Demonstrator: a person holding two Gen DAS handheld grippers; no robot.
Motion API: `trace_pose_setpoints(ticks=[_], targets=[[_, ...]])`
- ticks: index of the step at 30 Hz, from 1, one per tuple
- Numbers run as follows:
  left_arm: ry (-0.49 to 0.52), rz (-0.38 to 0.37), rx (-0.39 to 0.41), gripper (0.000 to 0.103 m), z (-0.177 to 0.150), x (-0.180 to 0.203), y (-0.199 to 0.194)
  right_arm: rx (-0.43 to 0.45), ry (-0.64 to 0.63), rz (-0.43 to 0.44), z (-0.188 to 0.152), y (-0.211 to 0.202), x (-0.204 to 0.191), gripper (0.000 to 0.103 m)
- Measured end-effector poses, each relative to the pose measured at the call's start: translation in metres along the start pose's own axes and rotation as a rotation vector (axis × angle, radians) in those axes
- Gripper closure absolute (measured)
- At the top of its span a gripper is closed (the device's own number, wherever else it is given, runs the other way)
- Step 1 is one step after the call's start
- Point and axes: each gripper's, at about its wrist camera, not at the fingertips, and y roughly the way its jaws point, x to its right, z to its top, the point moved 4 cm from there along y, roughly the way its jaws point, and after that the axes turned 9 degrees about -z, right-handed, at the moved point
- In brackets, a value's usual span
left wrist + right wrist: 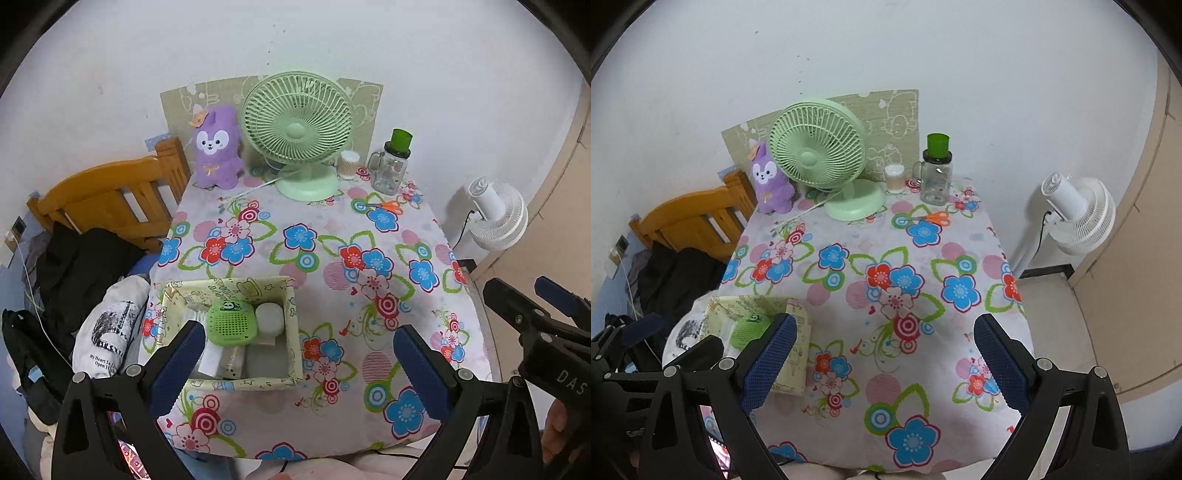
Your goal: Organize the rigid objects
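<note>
A patterned open box [291, 332] sits at the table's near left, holding a green perforated gadget [231, 322], a white jar [269, 317] and other white items. It also shows in the right wrist view [796, 354]. Orange-handled scissors [388, 205] [932, 218] lie at the far right of the table. My left gripper [299, 363] is open and empty, above the box's near side. My right gripper [884, 358] is open and empty over the table's near middle; it also shows in the left wrist view [546, 299].
At the back stand a green desk fan [297, 133], a purple plush [216, 147], a cotton-swab jar [349, 165] and a glass mug with a green lid [391, 166]. A wooden bed frame [110, 195] is left, a white floor fan [1075, 214] right.
</note>
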Motion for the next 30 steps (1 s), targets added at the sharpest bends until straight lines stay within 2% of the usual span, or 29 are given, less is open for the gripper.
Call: trace_pose_setpoints(ticks=[4,9,30], targets=[[-0.004,0.005,0.021,0.0,0.0,0.003,-0.005,-0.007,0.001,0.003,-0.005,-0.001,0.005,0.005],[-0.011,0.023,0.041,0.0,-0.002,0.005,-0.01,0.027,-0.009,0.022,-0.007,-0.01,0.006,0.005],[0.01,0.062,0.057,0.0,-0.004,0.011,-0.01,0.056,-0.02,0.019,-0.013,-0.013,0.015,0.005]])
